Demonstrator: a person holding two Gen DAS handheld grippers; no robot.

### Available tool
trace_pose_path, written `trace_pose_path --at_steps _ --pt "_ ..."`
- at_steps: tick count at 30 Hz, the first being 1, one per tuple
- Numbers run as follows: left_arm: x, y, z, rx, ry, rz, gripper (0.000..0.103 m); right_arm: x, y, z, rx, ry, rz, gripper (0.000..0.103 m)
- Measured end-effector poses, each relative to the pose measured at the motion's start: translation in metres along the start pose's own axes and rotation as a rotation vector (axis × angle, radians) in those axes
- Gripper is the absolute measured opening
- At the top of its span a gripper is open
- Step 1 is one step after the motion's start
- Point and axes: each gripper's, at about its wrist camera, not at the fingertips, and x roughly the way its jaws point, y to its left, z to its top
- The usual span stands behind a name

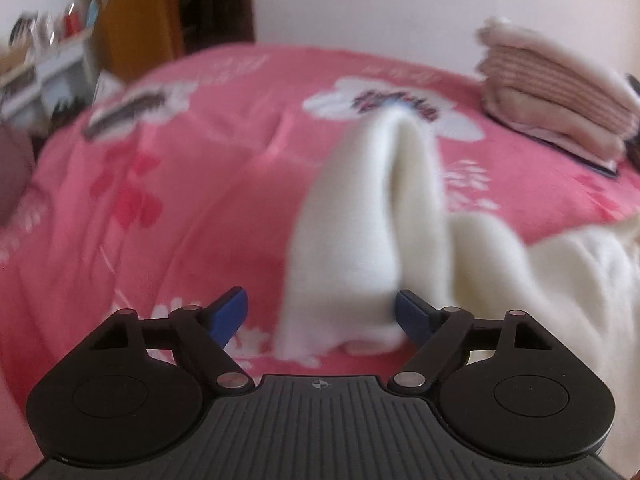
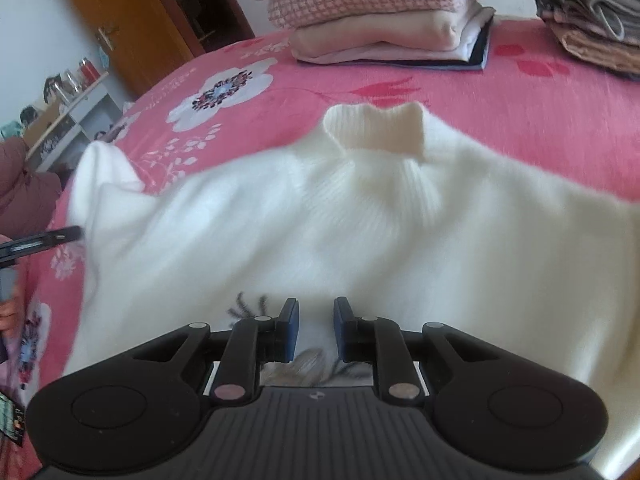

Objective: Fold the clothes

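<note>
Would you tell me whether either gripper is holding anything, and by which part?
Neither grips anything: the left gripper is open around the white sweater sleeve; the right gripper hovers open over its body.

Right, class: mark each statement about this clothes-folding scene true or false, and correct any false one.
1. The white sweater lies on a pink floral bedspread. True.
2. The left hand-held gripper is clamped shut on the sweater's collar. False: it is open, with the sleeve between its fingers.
3. A stack of folded clothes sits beyond the sweater's collar. True.
4. The right hand-held gripper hovers over bare bedspread. False: it is over the sweater's body.
5. The sweater is already folded into a neat square. False: it lies spread out.
</note>
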Motion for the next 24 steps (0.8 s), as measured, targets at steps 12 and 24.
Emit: trace_pose_path --at_steps 12,24 --pt "0.006 0.047 -0.006 -0.231 0.041 -0.308 0.044 -0.002 0.001 -0.015 0.06 -0.009 -0.002 0.022" --pt "-0.074 0.063 0.032 -0.23 -0.157 -0.184 0.007 0.002 0.003 -0.016 0.041 -0.012 -0.017 0.023"
